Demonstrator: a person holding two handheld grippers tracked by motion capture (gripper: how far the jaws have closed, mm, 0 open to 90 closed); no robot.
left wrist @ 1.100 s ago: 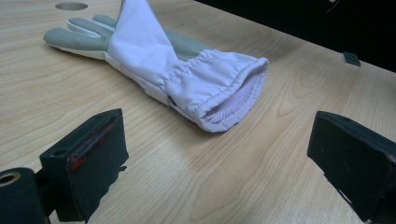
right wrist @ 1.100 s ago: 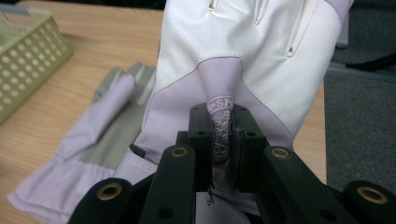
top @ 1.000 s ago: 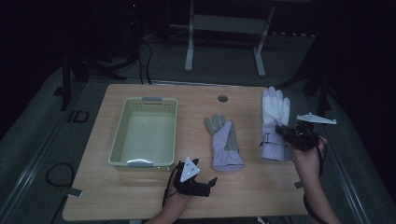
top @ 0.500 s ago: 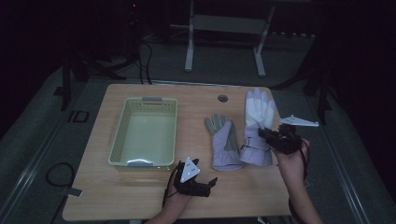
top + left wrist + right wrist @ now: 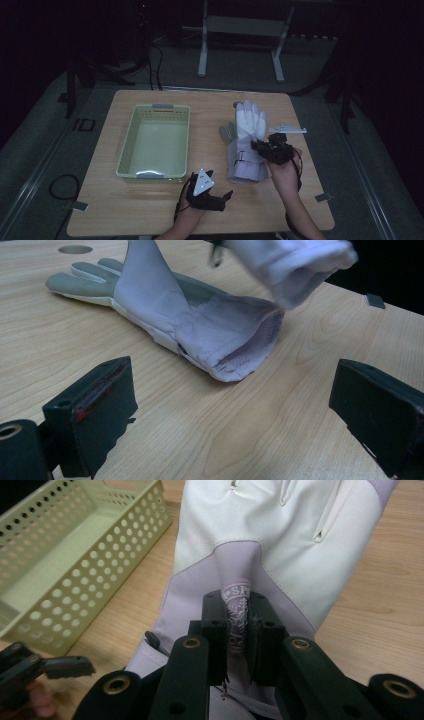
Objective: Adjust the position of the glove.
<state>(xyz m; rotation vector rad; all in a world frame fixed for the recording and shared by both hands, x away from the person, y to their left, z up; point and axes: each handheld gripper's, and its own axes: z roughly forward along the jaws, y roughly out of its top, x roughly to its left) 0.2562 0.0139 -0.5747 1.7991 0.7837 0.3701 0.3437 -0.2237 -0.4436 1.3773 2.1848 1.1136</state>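
Note:
A grey and lavender glove [image 5: 165, 310] lies flat on the wooden table [image 5: 150, 210], its open cuff [image 5: 245, 172] toward the person. Over it hangs a white and lavender glove [image 5: 248, 122], fingers pointing away; its cuff [image 5: 295, 265] floats above the lying glove. My right gripper [image 5: 270, 147] is shut on a fold of that glove's lavender wrist band [image 5: 235, 625]. My left gripper [image 5: 207, 192] rests near the front edge, just short of the lying glove's cuff. Its jaws stand wide open with bare table between them [image 5: 235, 415].
A pale green perforated basket [image 5: 127, 150] stands empty left of the gloves, also seen in the right gripper view [image 5: 65, 565]. A round hole [image 5: 75, 249] sits in the table's far side. A metal stand [image 5: 240, 45] is on the floor beyond.
My right gripper has carried the white glove leftward from the table's right side until it overlaps the grey glove. The left gripper has stayed put.

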